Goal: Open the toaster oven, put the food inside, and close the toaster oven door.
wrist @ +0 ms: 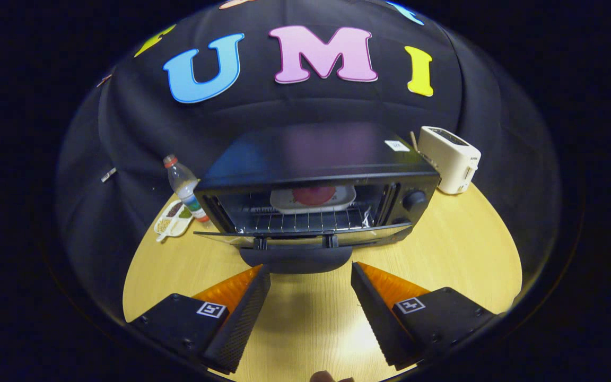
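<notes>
Your gripper (311,270) has its fingers spread wide and holding nothing, with bare worktop (454,249) between them. Just ahead of the tips, and centred on the gap, sits the handle (296,259) of the oven (316,180) door (305,236). The door hangs folded down, nearly flat, its free edge and handle towards you.

Inside, on the wire rack (305,218), lies a plate (313,199) with the food (314,194), a reddish round piece, set well back and about midway across. So the loading looks done, and the step in hand is most likely closing the door.

To do it well, come in low, get the fingers under the handle's middle, and lift in an arc about the hinge at the oven's front bottom edge. Push at the centre, not a corner, so the door does not twist. Follow through until it meets the frame; a soft push may leave it ajar.

The oven faces you squarely, its long axis running side to side, knobs (414,200) at the right end. The handle's long axis runs the same way, across your fingers.

To the left stand a bottle (186,188) and a small tray (173,218); beyond the right corner, a toaster (450,158). All are well clear of the door's swing.
</notes>
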{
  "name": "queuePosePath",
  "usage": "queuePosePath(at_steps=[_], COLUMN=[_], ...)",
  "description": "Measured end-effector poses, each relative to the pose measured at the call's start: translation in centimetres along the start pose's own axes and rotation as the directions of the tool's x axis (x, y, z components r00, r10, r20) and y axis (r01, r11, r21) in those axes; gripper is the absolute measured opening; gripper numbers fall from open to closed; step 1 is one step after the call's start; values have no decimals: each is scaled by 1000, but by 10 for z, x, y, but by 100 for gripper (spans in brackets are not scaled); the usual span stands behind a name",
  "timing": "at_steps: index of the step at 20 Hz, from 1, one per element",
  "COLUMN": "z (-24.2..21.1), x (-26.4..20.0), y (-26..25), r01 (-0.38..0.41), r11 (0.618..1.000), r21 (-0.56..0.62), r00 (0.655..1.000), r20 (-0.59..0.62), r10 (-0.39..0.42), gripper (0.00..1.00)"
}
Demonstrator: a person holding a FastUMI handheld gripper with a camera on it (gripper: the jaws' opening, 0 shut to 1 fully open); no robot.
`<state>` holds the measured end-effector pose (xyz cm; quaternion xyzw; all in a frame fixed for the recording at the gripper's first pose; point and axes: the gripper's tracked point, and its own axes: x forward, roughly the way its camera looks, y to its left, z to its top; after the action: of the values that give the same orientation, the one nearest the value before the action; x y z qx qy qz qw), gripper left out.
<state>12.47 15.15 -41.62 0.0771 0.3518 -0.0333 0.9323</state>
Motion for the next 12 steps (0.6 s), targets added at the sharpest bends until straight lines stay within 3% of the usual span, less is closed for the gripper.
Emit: queuePosePath(at_steps=[6,12], z=[66,140], x=[-61,-160], y=[-21,-59], r01=[8,5], r11=[999,999], r21=[-32,-49], r00=[980,912], r20=[201,409], r10=[-1,16], gripper=[100,99])
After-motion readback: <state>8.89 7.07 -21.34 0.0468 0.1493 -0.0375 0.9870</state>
